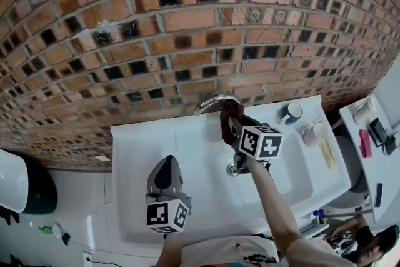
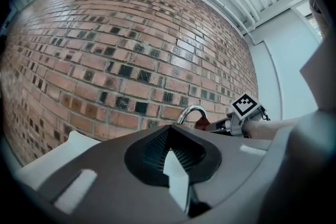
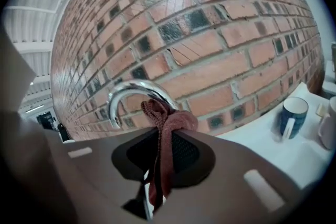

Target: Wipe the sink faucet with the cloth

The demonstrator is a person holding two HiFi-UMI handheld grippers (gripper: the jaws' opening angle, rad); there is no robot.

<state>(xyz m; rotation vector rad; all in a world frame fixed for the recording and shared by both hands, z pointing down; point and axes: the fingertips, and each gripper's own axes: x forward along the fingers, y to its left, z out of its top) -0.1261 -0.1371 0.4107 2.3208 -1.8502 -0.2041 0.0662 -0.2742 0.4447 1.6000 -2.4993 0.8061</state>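
Note:
A curved chrome faucet (image 1: 214,102) rises at the back rim of the white sink (image 1: 140,147), against the brick wall. My right gripper (image 1: 232,123) is shut on a reddish-brown cloth (image 1: 230,110), and the cloth presses against the right side of the spout. In the right gripper view the cloth (image 3: 167,123) hangs bunched from the right gripper (image 3: 160,150), touching the faucet (image 3: 132,93) just behind it. My left gripper (image 1: 165,173) hovers over the front left of the basin, shut and holding nothing. The left gripper view shows the left gripper (image 2: 176,157) aimed toward the faucet (image 2: 190,112).
A blue mug (image 1: 291,113) and a white cup (image 1: 310,134) stand on the sink's right ledge; the mug (image 3: 291,115) also shows in the right gripper view. The drain (image 1: 234,169) lies under my right arm. A shelf (image 1: 369,134) with small items is at far right.

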